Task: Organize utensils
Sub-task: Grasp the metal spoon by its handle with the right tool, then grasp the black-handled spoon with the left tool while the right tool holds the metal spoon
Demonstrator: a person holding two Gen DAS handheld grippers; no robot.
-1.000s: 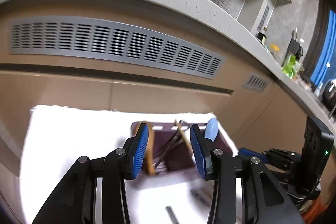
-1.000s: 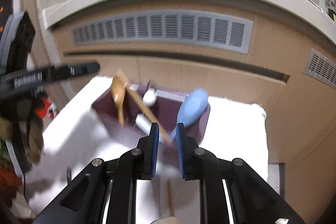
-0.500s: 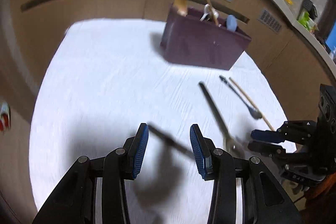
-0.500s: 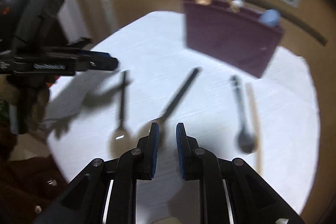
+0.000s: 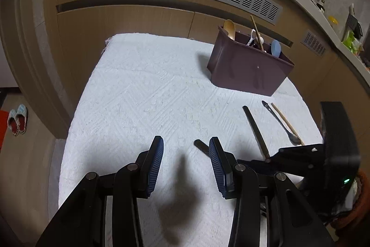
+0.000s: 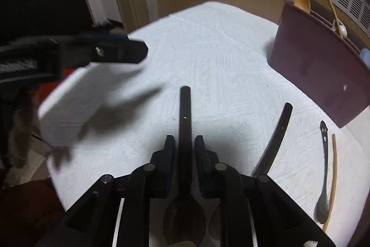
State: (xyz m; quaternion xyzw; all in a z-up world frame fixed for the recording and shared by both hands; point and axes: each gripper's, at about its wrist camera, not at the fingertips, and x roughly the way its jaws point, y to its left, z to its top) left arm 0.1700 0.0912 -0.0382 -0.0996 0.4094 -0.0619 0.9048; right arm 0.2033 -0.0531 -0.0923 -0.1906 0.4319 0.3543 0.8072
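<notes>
Right gripper point(image 6: 184, 149): closed on a black spoon point(image 6: 185, 122) — flat on the white cloth point(image 5: 150, 89)
Left gripper point(image 5: 186, 160): open — holds nothing
Bin point(image 5: 249, 68): upright

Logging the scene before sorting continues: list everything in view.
Cloth: one, white, under everything.
Bin: one, maroon, far right on cloth.
Wooden spoon, wooden stick, white utensil, blue spoon: one each, in bin.
Dark spoon: one, black, between right fingers.
Second dark spoon: one, black, to its right.
Slim spoon: one, dark, further right.
Chopstick: one, wooden, beside slim spoon.
Slippers: pair, blue-red, floor.
Left gripper: open, above cloth.
Right gripper: straddles spoon handle; grip unclear.
</notes>
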